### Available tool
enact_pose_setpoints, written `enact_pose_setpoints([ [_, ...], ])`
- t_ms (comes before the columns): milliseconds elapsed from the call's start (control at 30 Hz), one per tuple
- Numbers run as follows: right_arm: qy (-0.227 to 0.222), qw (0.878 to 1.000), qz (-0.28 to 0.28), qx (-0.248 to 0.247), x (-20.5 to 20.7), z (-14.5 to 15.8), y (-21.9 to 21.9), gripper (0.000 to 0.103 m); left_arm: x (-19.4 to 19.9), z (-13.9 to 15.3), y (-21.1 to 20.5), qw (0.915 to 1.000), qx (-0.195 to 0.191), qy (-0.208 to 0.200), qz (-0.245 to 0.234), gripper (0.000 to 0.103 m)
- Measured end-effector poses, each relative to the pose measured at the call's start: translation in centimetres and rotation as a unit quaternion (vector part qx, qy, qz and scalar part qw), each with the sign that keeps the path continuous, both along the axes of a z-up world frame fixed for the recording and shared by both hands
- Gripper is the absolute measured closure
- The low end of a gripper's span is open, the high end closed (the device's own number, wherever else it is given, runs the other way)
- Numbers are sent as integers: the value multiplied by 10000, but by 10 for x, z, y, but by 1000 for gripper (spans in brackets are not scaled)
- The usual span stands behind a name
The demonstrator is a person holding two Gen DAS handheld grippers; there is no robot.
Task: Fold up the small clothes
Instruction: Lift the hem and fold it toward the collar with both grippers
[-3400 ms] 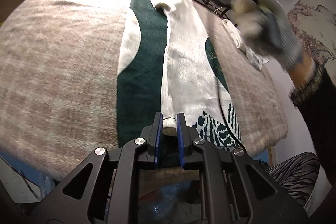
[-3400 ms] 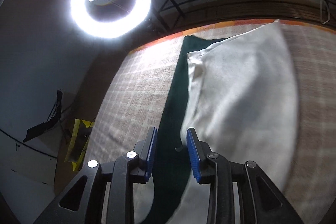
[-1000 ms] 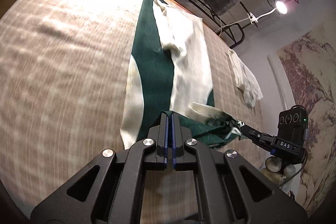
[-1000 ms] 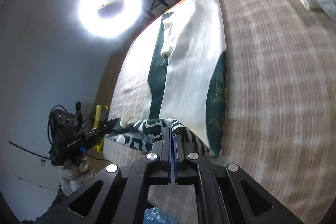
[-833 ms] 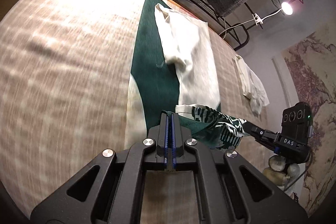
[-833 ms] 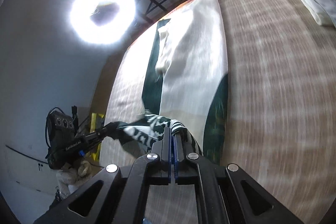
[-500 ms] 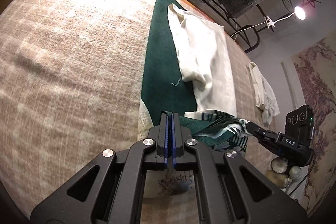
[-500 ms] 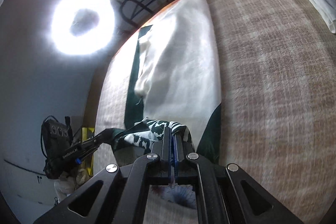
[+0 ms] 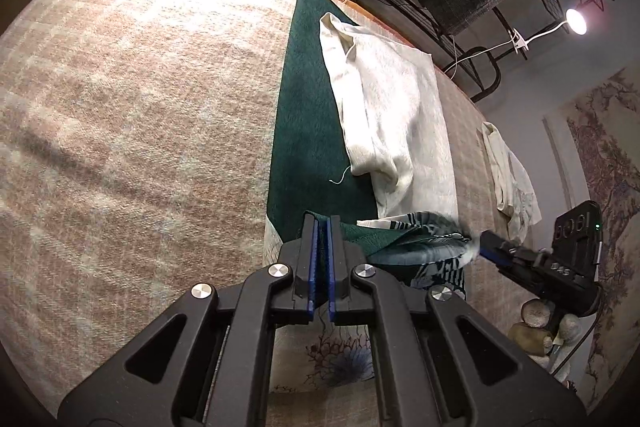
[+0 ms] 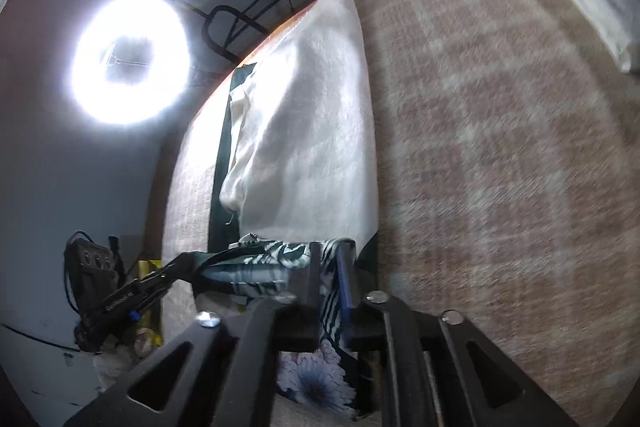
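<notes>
Basically the plaid bed (image 9: 120,107) carries the green-and-white garment (image 9: 312,131), spread flat along it, near hem lifted. Risk, as I judge it: one hem corner slips out mid-carry, so the fold lands skewed or bunches over the loose white sleeve (image 9: 372,131). Left tongs (image 9: 321,247) are pressed together on the dark green hem corner (low, pointing up the garment). Right tongs (image 10: 330,275) pinch the patterned hem corner, level with them, hem taut between.
</notes>
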State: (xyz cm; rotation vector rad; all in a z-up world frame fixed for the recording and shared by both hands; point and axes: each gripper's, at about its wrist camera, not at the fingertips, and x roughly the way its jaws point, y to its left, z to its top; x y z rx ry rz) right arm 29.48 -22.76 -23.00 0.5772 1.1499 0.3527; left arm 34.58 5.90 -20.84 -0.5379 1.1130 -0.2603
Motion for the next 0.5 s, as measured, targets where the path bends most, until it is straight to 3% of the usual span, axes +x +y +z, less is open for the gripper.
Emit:
enact_pose_setpoints([
  [133, -213, 9997, 38, -144, -6, 13, -6, 71, 1, 4, 3, 10000, 19, -5, 4, 100],
  [367, -497, 9943, 775, -546, -14, 21, 25, 77, 0, 16, 2, 9995, 141, -246, -108, 80],
  [500, -613, 9871, 933, -1148, -14, 21, 38, 66, 2, 15, 0, 9994, 151, -249, -192, 80],
])
